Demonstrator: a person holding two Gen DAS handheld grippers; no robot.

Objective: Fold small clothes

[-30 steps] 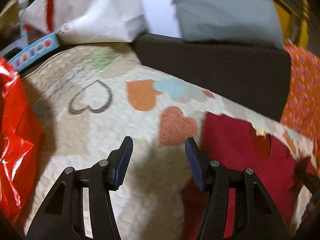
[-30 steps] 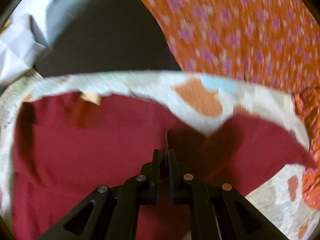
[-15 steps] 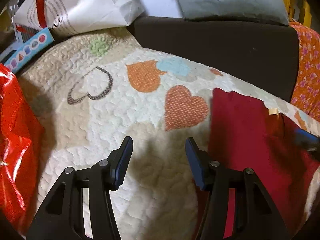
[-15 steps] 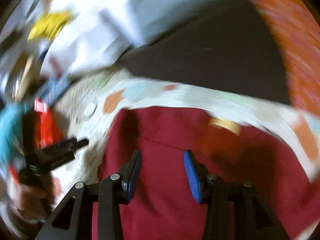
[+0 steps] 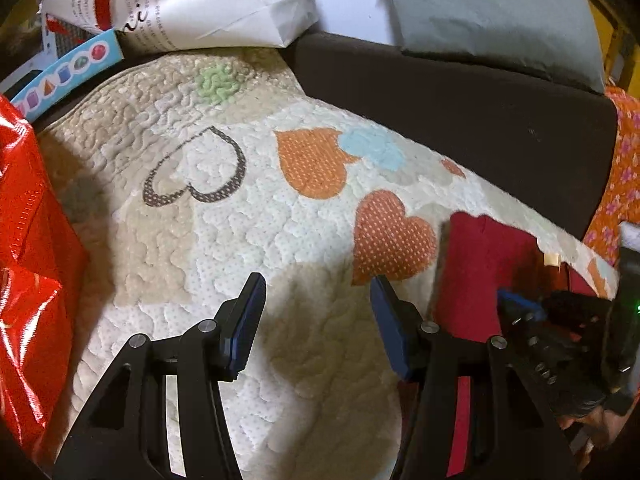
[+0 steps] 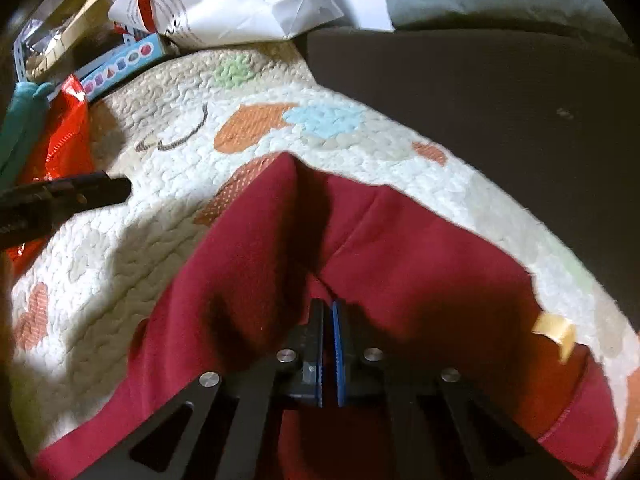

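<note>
While the right tool is being kept pressed together on a pinch of the red garment, a ridge of cloth is being drawn up in front of its tips, running toward 12 o'clock in the right wrist view. No gap is being shown between the blue pads; the fabric is being bunched right at them, so a grip on the cloth is being judged likely, though the pinch itself is hidden behind the tips.

The garment is being spread on the quilted heart-print blanket, filling the lower half of the right view, with a pale tag lying at 3 o'clock near its far edge. In the left wrist view the same garment is being seen at 3 o'clock, beside an orange heart.

The left tool is being held half wide and empty over bare blanket, apart from the cloth, which lies just beyond its right-hand finger.

Step in hand, as judged: one side of the garment is being lifted for a fold across the body. The next move is being judged to call for carrying the pinched fold over toward 9 o'clock and laying it flat, with the left tool being brought onto the near edge to pin or straighten it. A red foil bag at 9 o'clock is being noted as an obstacle to that side.
</note>
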